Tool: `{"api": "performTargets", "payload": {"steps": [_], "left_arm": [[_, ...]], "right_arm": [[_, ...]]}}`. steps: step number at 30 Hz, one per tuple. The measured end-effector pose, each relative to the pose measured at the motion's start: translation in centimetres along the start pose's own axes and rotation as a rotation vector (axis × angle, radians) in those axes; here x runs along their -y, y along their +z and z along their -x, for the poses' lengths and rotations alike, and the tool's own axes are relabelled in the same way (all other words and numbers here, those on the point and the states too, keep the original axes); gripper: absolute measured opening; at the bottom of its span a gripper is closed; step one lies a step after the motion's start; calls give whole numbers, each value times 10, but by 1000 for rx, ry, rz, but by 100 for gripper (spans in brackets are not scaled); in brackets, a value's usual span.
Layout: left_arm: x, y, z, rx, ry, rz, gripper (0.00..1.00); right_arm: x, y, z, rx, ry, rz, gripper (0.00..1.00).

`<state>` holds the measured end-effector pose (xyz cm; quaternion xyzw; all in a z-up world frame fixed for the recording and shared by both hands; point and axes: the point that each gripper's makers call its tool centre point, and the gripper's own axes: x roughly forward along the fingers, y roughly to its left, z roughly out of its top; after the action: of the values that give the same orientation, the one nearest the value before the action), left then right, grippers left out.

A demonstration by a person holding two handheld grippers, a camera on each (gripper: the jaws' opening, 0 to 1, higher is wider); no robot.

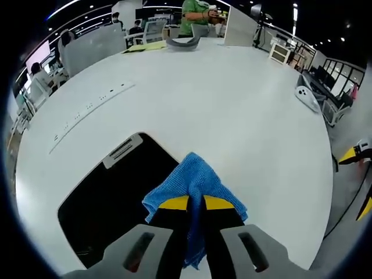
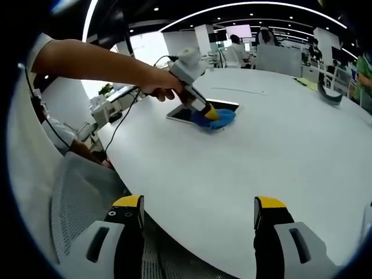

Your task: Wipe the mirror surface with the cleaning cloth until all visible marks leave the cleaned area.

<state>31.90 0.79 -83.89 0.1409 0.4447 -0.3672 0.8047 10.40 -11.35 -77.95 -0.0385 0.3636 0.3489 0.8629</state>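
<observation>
Left gripper view: left gripper point(image 1: 196, 204) jaws clamped on blue cleaning cloth point(image 1: 189, 183), pressed on the dark mirror point(image 1: 110, 200).
Mirror: flat on the white surface point(image 1: 232, 110), near its edge.
Right gripper view: right gripper point(image 2: 197, 212) jaws wide apart, holding nothing, above the surface edge.

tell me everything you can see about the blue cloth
The blue cloth is a small, woven-looking cleaning rag, bunched and folded rather than spread flat. The left gripper has its yellow-tipped jaws shut on it, with folds spilling out to both sides and a strip hanging down between the jaws. It rests at the edge of the dark mirror lying flat on the white table. The right gripper view shows it pressed onto the mirror.
</observation>
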Motion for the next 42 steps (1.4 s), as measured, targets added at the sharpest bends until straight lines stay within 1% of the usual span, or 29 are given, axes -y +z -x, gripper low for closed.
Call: {"api": "performTargets", "payload": {"steps": [12,21,29,42], "left_arm": [[-1,-2,-2,-4,-8,-7,6],[-3,-3,-2,-5,-10,-27,6],[-4,-5,-1,-10,-18,-49,6],[-6,-9,3,-6,-12,-52,6]], "right_arm": [[-1,-3,-1,-7,1,-1,76],[-1,-1,0,-5,1,2,76],[-1,-3,0,-12,5,8,76],[-1,-2,-1,-17,3,13,76]]}}
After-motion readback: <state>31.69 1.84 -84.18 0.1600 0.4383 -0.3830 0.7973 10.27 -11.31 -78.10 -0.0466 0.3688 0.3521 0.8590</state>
